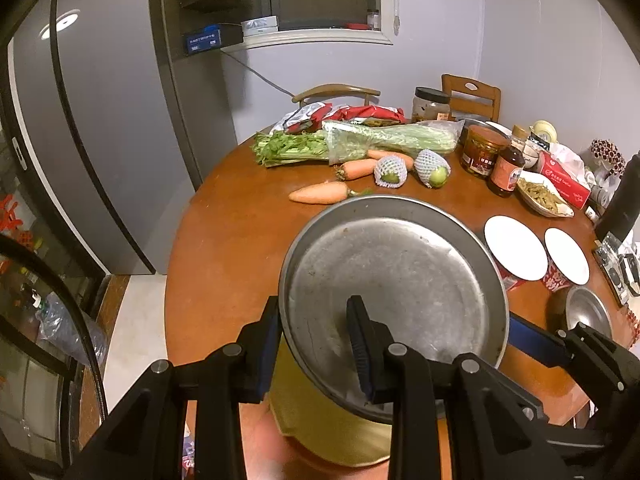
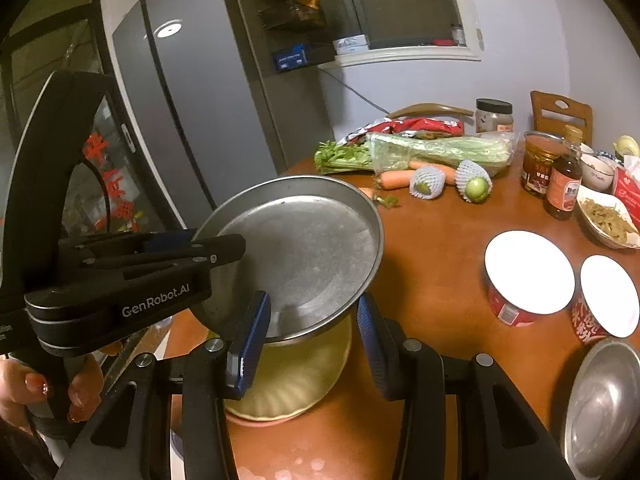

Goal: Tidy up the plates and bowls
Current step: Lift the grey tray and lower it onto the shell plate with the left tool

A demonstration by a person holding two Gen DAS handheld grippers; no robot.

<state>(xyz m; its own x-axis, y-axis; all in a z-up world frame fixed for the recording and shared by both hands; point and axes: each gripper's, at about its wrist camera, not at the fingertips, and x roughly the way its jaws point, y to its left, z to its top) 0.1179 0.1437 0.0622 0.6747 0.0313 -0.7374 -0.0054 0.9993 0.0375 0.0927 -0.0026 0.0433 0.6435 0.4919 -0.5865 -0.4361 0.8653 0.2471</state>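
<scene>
The left tongs (image 1: pixel 316 344) pinch the near rim of a round steel plate (image 1: pixel 394 276), one pad under the rim and the other pressed on its upper face. The plate tilts, its far edge raised, clear of the brown surface (image 1: pixel 224 248). In the right wrist view the same left tongs (image 2: pixel 218 246) reach in from the left side and clamp the plate (image 2: pixel 308 248) at its left rim, and a hand (image 2: pixel 60 390) grips their handle low at the left.

The right tongs (image 2: pixel 314 340) stand partly spread, their blue pads on either side of the plate's near lower edge; whether the pads touch it I cannot tell. Directly under the plate, just ahead of the right tongs, lies a pale yellow fluted dish (image 2: pixel 296 376) on the surface.

To the right of the right tongs sit two red cups with white lids (image 2: pixel 528 272), side by side, and nearer, at the lower right, a steel bowl (image 2: pixel 604 404). Beyond the plate, well away from both tongs, lie carrots (image 1: pixel 320 193), two green fruits in white foam netting (image 1: pixel 391 171) and a bundle of celery (image 1: pixel 360 142). Further right stand a sauce jar (image 1: pixel 480 150) and a dark bottle (image 1: pixel 509 168), beside a dish of food (image 1: pixel 542 198).
</scene>
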